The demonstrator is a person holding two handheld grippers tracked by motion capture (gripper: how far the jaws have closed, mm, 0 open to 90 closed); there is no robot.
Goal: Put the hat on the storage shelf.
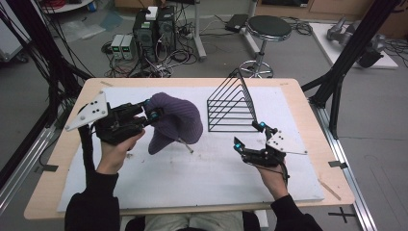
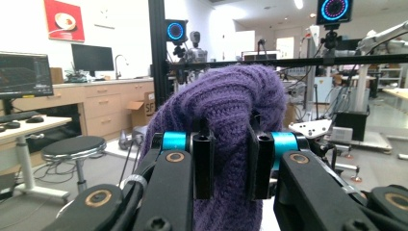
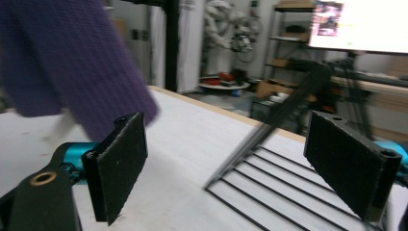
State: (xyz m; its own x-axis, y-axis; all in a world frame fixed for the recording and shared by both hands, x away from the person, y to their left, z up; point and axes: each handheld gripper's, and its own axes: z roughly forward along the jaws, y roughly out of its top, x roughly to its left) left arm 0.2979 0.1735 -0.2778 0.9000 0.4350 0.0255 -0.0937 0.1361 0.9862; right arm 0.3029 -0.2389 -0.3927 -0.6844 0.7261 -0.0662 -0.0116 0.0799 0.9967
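Worktop (image 1: 298, 96): wooden board with a white mat (image 1: 202, 173) over most of it; bare wood strip along all edges. Front half of the mat lies open between the two hands.

Left gripper (image 1: 153, 114) held above the mat's left part, fingers (image 2: 204, 159) clamped on a purple knit beanie (image 1: 175, 120). The beanie hangs from the grip, its lower end reaching the mat. A thin stick-like piece (image 1: 185, 145) pokes out below it; cannot tell what it is.

Right gripper (image 1: 249, 136) low over the mat's right part, fingers (image 3: 122, 161) wide apart, holding nothing. It sits just beside the front corner of a black wire rack (image 1: 231, 108), which stands upright on the mat toward the far right.

Writing: a cardboard box (image 2: 143, 111) in the left gripper view carries letters, too partial to read.

Surroundings: black frame struts (image 1: 349, 57) at the right, a round stool (image 1: 268, 29) and computer towers (image 1: 154, 29) with cables on the floor beyond the far edge.
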